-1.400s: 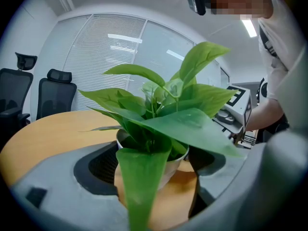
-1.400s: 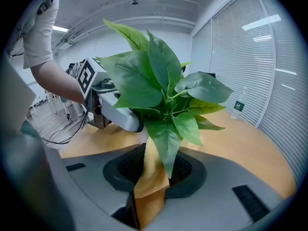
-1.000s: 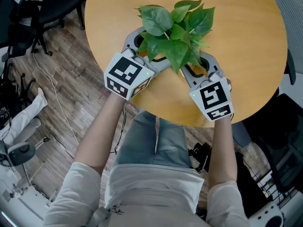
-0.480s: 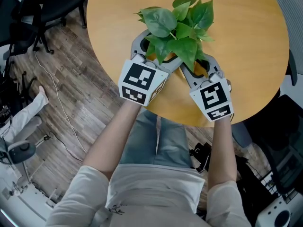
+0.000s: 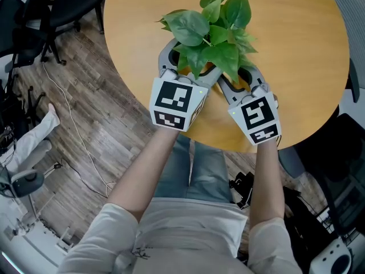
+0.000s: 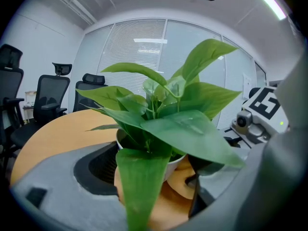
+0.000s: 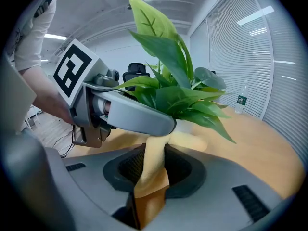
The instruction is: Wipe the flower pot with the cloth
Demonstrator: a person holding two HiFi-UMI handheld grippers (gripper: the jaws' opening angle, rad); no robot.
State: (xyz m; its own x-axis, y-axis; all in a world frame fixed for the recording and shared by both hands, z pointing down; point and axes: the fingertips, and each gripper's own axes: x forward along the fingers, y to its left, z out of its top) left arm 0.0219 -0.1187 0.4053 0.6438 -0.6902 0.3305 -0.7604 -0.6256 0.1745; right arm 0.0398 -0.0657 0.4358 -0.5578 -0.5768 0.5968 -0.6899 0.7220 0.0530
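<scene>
Toward the 6 o'clock side of the round tabletop (image 5: 296,50), the flower pot (image 6: 175,166) is standing upright under its leaves (image 5: 211,33), between the two tools. The left claw (image 6: 154,170) is reaching in from 7 o'clock and is spreading wide around the flower pot, with both jaws appearing to bear on its white wall and steady it. The right claw (image 7: 155,170) is coming in from 5 o'clock and is pinching the yellow cloth (image 7: 192,141) narrowly between its jaws. The free end of the cloth is lying against the base of the flower pot on its 6 o'clock side. Judged from this, wiping is under way on the near wall only. The 12 o'clock side is showing no cloth contact and is likely left to cover. How clean the wall is cannot be told.
</scene>
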